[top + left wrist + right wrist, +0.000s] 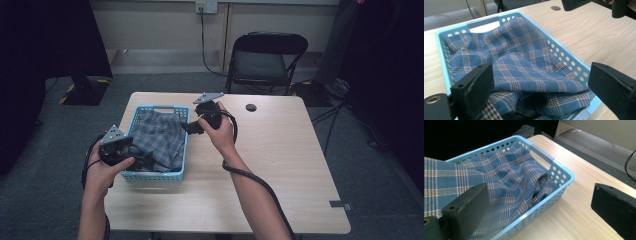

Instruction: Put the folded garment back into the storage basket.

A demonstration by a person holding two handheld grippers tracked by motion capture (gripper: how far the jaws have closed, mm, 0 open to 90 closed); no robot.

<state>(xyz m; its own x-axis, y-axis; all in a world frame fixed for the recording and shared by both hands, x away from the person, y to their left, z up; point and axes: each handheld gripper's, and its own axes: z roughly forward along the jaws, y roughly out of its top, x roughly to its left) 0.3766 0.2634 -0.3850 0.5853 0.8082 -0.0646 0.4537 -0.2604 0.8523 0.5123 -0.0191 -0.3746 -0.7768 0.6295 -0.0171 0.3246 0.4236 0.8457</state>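
Plaid cloth (524,67) bunched in basket (571,62) beneath both tools, jaws apart; left tool (142,161) should pinch top fold, right tool (189,127) near rim.

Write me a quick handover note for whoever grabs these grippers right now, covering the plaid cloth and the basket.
Left gripper: open, at the near end of the blue basket, jaws either side of the plaid cloth, nothing gripped.
Right gripper: open, at the basket's right rim, one jaw over the cloth, one over the table.
The cloth lies bunched inside the basket.
Done: no grasp yet.
Left: probably grip the cloth and handle it; that looks like the next step.
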